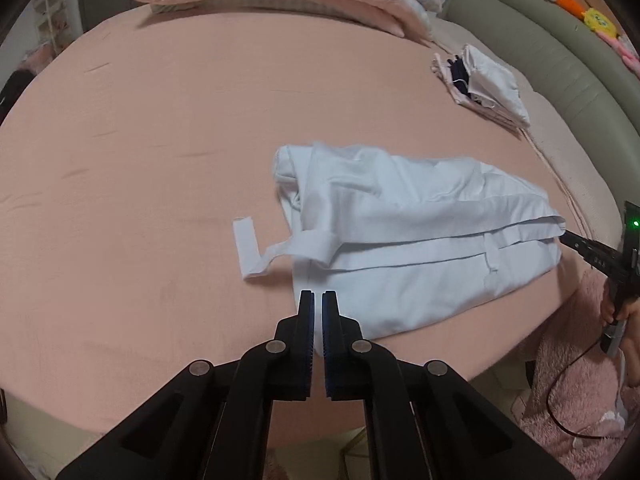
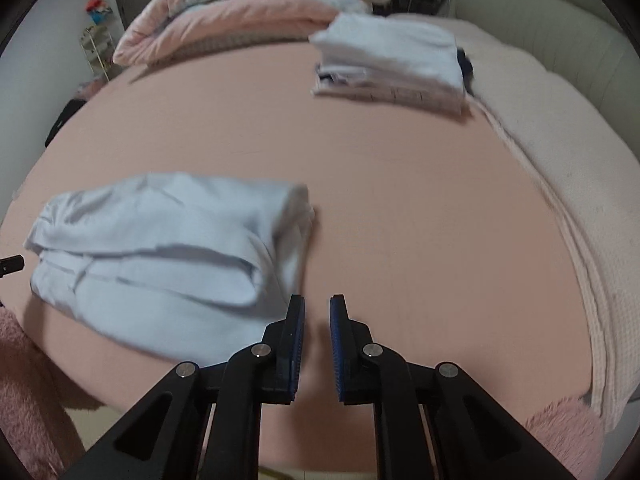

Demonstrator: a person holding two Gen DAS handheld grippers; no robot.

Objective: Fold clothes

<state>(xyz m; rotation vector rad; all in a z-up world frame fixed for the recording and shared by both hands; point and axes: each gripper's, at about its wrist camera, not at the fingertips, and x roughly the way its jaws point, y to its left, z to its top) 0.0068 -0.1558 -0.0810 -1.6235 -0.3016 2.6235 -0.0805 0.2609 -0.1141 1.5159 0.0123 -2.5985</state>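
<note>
While both grippers hang over the near edge of the bed [image 1: 160, 120], a pale blue garment [image 1: 400, 240] lies partly folded on the pink sheet, its upper layer doubled over the lower one and a narrow strap [image 1: 250, 254] trailing out flat toward nine o'clock in the left wrist view. That left gripper [image 1: 317, 300] points steeply down at the garment's near hem, its jaws pressed almost together with only a sliver of light cloth showing behind the gap; whether they pinch any fabric I cannot tell. At three o'clock in the same view the right gripper [image 1: 568, 237] reaches in with its tip against the garment's corner, a hand [image 1: 618, 312] wrapped round its handle. From its own camera, the right gripper [image 2: 317, 308] shows jaws standing a little apart, nothing between them, and the garment sits off at ten o'clock just beside the left finger. Farther up the bed at one o'clock rests a stack of folded clothes [image 2: 392, 60], and beyond it at twelve o'clock a bundled pink quilt [image 2: 240, 16].
</note>
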